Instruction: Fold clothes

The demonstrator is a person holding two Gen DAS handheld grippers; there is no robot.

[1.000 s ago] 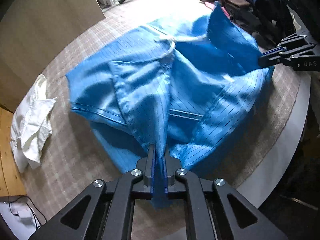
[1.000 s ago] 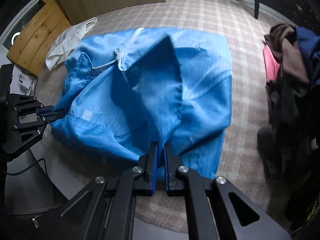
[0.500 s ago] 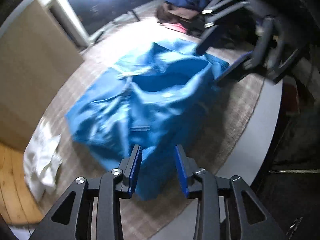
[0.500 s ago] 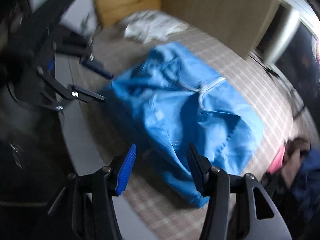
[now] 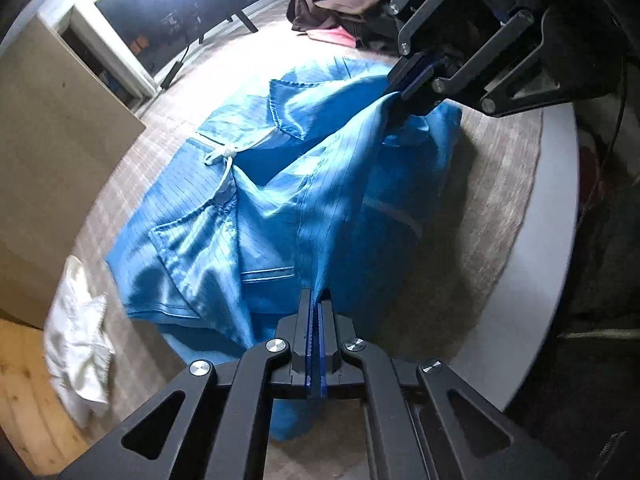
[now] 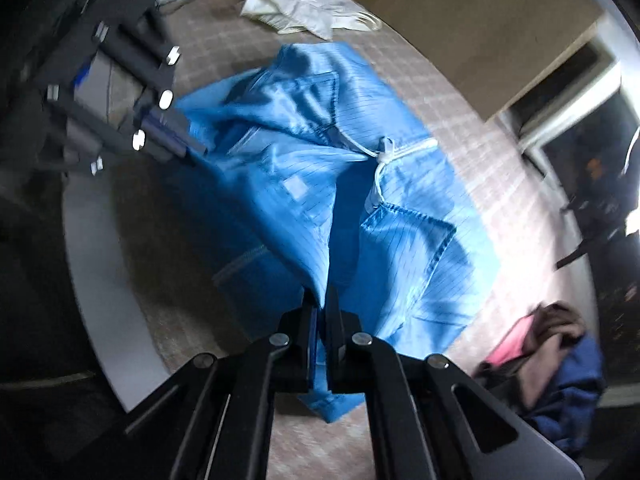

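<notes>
Blue pinstriped garment with white drawstring lies crumpled on checked tablecloth of round table. Left gripper clamped narrow on garment edge at 6 o'clock. Right gripper pinched tight on another edge, seen from left camera at 1 o'clock. White cloth at 8 o'clock, apart from garment. Pile of dark clothes at 4 o'clock in right view.
</notes>
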